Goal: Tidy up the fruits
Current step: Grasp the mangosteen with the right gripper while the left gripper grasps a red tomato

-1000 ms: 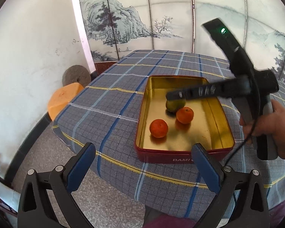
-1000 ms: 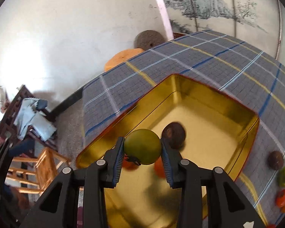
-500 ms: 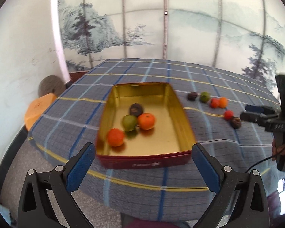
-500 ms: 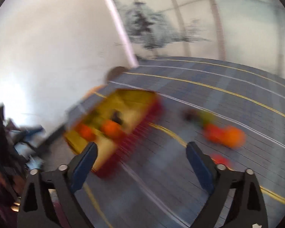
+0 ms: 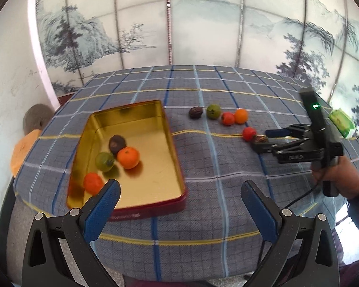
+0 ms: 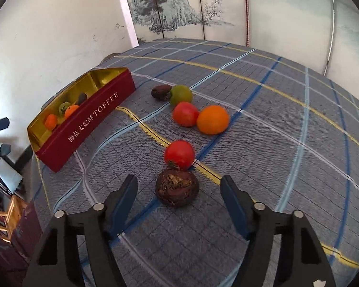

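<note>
My right gripper (image 6: 178, 199) hangs spread and empty around the brown fruit (image 6: 177, 187) on the bench (image 6: 287, 110); the left gripper (image 5: 179, 205) waits released near the tin (image 5: 177, 167). Risk: closing may nudge the touching red tomato (image 6: 179, 154) rolling.

A red tin (image 6: 93, 117) with a gold inside lies open on the left of the table, holding four fruits: a dark brown one (image 5: 116, 143) farthest, a green one (image 5: 104, 161) and an orange (image 5: 128, 157) side by side, and a small orange-red one (image 5: 92, 183) nearest. Right of the tin six fruits lie loose: a dark brown one (image 6: 161, 92) touching a green one (image 6: 181, 94), a red one (image 6: 185, 114) against an orange (image 6: 212, 119), then nearer a red tomato (image 6: 179, 154) touching a rough dark brown fruit (image 6: 177, 187).
</note>
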A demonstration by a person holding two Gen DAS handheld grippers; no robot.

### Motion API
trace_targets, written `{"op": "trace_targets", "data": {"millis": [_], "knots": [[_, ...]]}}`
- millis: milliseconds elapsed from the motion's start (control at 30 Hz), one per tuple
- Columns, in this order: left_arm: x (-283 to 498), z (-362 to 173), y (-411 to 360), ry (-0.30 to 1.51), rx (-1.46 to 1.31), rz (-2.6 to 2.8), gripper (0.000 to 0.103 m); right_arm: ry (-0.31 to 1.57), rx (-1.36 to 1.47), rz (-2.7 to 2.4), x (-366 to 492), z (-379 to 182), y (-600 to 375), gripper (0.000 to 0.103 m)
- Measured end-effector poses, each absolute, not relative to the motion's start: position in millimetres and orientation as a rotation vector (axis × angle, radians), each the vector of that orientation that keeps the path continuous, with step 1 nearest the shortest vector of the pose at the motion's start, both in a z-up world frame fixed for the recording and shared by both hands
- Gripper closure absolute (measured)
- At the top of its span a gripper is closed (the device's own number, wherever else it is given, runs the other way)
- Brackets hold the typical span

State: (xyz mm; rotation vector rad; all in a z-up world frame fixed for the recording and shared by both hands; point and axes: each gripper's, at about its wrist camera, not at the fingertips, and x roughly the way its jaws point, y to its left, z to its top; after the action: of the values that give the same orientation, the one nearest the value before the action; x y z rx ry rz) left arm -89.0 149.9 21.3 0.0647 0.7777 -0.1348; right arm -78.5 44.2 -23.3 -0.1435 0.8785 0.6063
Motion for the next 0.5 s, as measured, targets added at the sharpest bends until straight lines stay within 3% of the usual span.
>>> {"op": "trace_targets", "data": {"millis": [133, 500], "knots": [[-67.7, 25.9, 125.7, 0.757, 0.098, -0.172, 0.003, 0.902, -0.159, 0.611, -72.1, -28.6, 45.1, 0.067], [14.1, 2.3, 31.5, 0.789, 0.158, -0.381, 0.006, 0.82, -0.039, 0.294, -72.3, -7.2, -106.2, 0.067]]}}
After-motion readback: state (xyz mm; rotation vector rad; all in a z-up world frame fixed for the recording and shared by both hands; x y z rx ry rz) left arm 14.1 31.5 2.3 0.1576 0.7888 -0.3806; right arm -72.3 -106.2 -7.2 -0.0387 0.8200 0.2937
